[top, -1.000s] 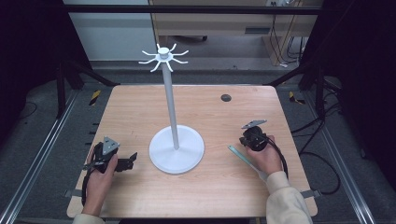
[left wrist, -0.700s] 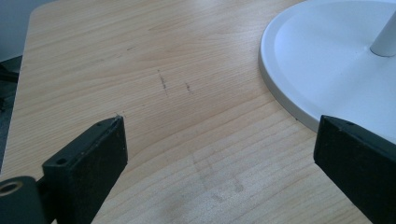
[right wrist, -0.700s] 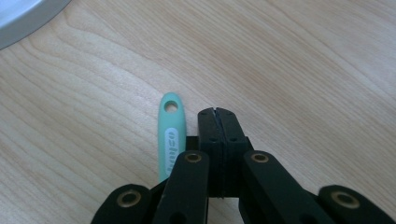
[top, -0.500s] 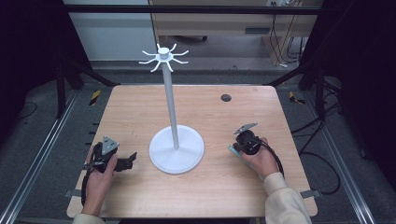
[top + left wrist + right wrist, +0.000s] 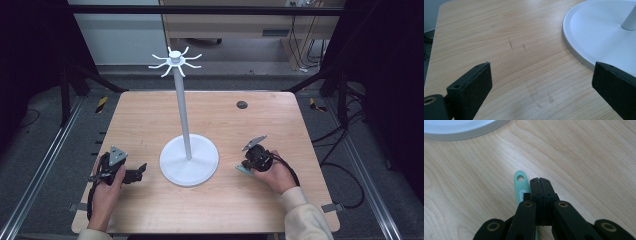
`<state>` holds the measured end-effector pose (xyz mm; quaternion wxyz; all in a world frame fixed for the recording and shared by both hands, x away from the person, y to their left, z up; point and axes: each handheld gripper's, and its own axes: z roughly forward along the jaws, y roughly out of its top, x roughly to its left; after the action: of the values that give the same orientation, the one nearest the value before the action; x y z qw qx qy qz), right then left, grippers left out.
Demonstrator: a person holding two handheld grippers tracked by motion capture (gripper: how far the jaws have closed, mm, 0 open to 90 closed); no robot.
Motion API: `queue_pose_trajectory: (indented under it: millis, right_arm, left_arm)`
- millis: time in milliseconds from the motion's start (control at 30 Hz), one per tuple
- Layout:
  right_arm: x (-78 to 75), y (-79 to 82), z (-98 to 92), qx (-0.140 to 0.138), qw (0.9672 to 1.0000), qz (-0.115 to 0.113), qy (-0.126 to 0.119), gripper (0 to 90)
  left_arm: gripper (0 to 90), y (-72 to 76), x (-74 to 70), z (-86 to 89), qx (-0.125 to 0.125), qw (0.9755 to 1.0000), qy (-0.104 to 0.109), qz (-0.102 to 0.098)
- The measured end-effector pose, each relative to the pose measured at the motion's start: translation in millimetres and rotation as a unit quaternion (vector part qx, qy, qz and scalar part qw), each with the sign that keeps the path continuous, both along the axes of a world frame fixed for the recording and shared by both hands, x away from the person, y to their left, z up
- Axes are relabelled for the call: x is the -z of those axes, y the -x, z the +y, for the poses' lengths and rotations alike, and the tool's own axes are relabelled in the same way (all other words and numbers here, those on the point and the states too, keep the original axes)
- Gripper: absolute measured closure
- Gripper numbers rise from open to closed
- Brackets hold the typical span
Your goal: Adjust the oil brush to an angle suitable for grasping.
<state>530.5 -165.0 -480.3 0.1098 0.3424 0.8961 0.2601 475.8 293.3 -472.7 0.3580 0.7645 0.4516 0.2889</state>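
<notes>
A white stand with a round base (image 5: 189,160), a thin pole (image 5: 182,110) and a crown of hooks (image 5: 175,60) rises from the middle of the wooden table (image 5: 150,120). My left gripper (image 5: 140,172) rests left of the base, open and holding nothing (image 5: 541,75); the base rim (image 5: 594,32) lies just past its right jaw. My right gripper (image 5: 246,165) sits right of the base, pointing toward it. Its jaws are shut on each other (image 5: 540,181). A mint-green handle with a hole (image 5: 520,182) lies flat on the table beside and under them (image 5: 242,170), not gripped.
A small dark round grommet (image 5: 242,104) is set in the table behind the right hand. Cables trail from the right gripper (image 5: 290,167) off the table's right side. Metal rails (image 5: 45,160) run along both sides below the tabletop.
The right hand has slid left toward the stand's base, and the gripper now covers most of the green utensil that lay beside it. The left gripper has stayed put.
</notes>
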Motion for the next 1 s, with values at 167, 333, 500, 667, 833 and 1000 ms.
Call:
queue_pose_trajectory:
  millis: [167, 333, 500, 667, 833, 1000]
  right_arm:
    - [-3.2, 3.6, 2.9, -0.012, 0.9999, -0.002, 0.001, 90.0]
    - [-14.5, 13.0, -1.8, -0.010, 0.9999, -0.010, 0.010, 90.0]
    - [-25.3, 24.8, -17.1, -0.022, 0.9984, -0.003, 0.052, 88.9]
    - [-32.8, 31.9, -31.1, -0.037, 0.9953, 0.014, 0.088, 82.4]
    - [-33.2, 36.3, -35.8, -0.057, 0.9919, 0.038, 0.107, 78.3]
    - [-27.0, 35.1, -35.2, -0.074, 0.9871, 0.062, 0.128, 76.6]
  left_arm:
    - [2.4, 0.3, 0.0, 0.0, 0.001, 1.0000, 0.000, 0.001]
    - [2.4, 1.4, 0.3, -0.1, 0.001, 1.0000, 0.002, 0.001]
    - [2.4, 1.4, -0.2, 1.3, -0.001, 1.0000, 0.000, 0.000]
    - [2.4, 0.6, 0.0, 1.9, -0.005, 1.0000, -0.001, 0.000]
    - [2.4, 1.1, -0.7, 2.1, -0.007, 1.0000, -0.002, -0.002]
    - [2.4, 1.0, -0.6, 2.6, -0.007, 1.0000, -0.003, -0.001]
